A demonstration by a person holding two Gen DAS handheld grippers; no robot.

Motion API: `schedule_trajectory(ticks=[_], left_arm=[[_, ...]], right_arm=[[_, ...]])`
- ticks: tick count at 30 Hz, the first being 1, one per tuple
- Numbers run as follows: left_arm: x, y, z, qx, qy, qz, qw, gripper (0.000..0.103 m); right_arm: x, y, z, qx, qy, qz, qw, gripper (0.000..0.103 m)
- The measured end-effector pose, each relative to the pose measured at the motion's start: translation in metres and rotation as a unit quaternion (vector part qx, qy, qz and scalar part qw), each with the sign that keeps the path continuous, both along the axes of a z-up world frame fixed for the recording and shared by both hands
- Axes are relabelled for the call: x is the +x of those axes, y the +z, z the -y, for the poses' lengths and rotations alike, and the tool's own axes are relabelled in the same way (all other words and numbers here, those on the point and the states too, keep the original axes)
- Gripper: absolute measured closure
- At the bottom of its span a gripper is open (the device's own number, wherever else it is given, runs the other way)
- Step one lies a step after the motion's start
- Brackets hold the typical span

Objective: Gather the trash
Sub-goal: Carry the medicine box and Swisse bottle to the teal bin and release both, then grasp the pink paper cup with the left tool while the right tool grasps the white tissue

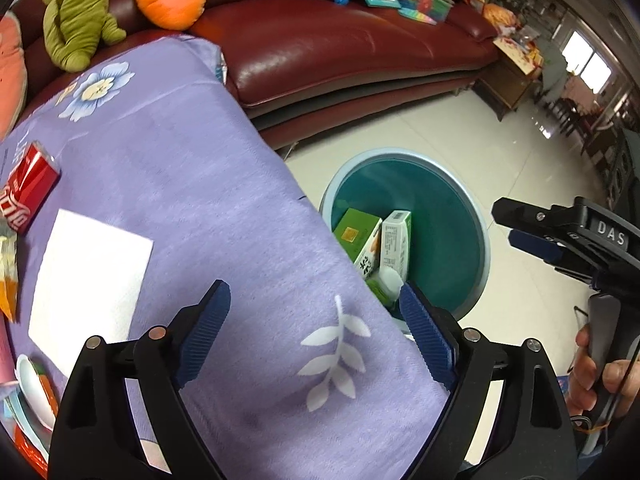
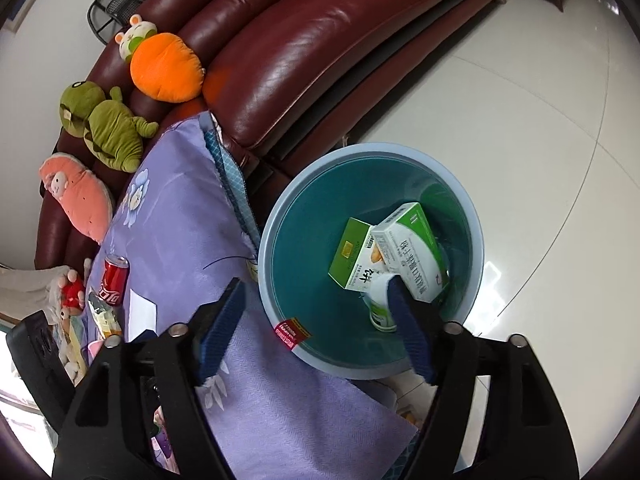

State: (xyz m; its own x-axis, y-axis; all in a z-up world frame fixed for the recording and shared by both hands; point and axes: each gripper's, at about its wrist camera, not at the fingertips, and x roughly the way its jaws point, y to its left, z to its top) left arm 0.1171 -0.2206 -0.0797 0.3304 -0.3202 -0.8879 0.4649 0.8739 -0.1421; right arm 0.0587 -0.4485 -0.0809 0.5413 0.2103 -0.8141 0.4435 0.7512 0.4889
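Our left gripper (image 1: 316, 328) stands spread wide over the purple floral cloth (image 1: 224, 216), nothing between its blue pads. Our right gripper (image 2: 316, 324) is spread too and empty, hanging above the rim of the blue bin (image 2: 276, 216).

Some trash is already in the bin: two green-and-white cartons (image 2: 394, 252) and a small green-and-white piece we cannot identify. The rest waits on the cloth to the left: a red cola can (image 1: 26, 196) lying down, a white paper sheet (image 1: 90, 276), and a cluster of wrappers at the edge (too cropped to tell apart).

What could go wrong, we judge: the flat sheet gives the pads little to bite, so a pinch could bunch the loose cloth instead and drag the other pieces. The can may roll from a glancing touch. The bin sits just beside the hanging cloth edge, so a careless sweep could nudge it.

Beyond lie a dark red leather sofa (image 2: 304, 40) with plush toys (image 2: 108, 128) and a glossy pale tile floor (image 2: 540, 120).
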Motion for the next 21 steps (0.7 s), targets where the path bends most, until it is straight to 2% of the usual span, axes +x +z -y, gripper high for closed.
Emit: schedule_trajectory(ticks=[3,10,21], left_arm=[[-0.002,0.002,-0.006,-0.006,0.005,-0.001,1.0,0.015],[-0.011,0.015,-0.034,-0.024,0.023,0.007,0.9994,0.014],[-0.029,0.039,-0.102,-0.055,0.068,0.023,0.9959,0.012]], right_arm=[[-0.002,0.004,-0.005,-0.005,0.002,-0.007,1.0,0.025],[-0.005,0.014,-0.026,-0.014,0.013,-0.018,1.0,0.024],[-0.005,0.045,-0.09,-0.04,0.067,-0.004,0.997,0.024]])
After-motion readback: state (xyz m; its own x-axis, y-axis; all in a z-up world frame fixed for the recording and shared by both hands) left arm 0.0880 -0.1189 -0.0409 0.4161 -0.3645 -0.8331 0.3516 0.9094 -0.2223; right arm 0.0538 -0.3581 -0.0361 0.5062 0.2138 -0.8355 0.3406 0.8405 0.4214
